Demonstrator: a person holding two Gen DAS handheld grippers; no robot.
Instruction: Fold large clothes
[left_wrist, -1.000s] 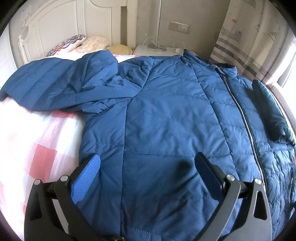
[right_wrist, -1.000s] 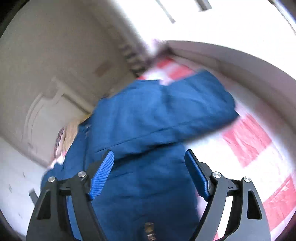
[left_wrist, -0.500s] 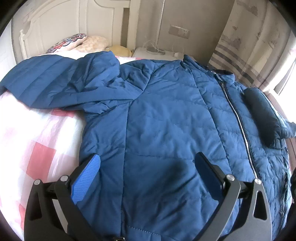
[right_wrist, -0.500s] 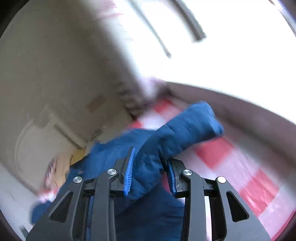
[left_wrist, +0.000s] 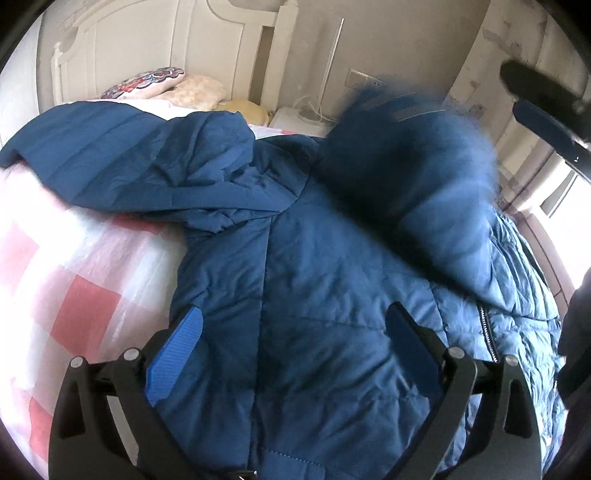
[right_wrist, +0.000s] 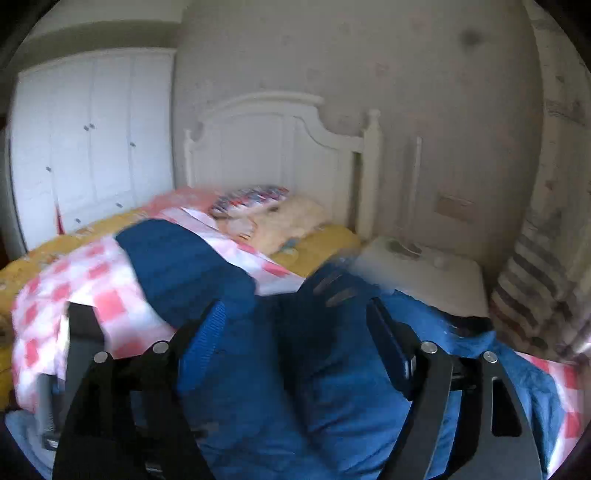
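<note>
Since a second ago the jacket's right sleeve has gone from lying flat beyond the zipper to flying across the chest, blurred in mid-air at 1 o'clock in the left wrist view. It was pinched by the right gripper half a second back and is now let go: those jaws are opening, with puffy sleeve fabric between them but the pads off it.

That gripper shows at 2 o'clock in the left view, above the cloth. The left gripper hangs wide open over the lower front of the blue puffer jacket, holding nothing.

The jacket lies front up on the pink checked bedspread, hem toward the cameras, with its other sleeve spread toward 10 o'clock below the pillows.

The risk, as I judge it, lies in the throw. A thrown, springy quilted sleeve may land bunched or crooked over the zipper, or slide back off the slick shell, so later folds would sit uneven. With neither tool pinning the body, the toss could also drag the jacket askew on the bedspread.
</note>
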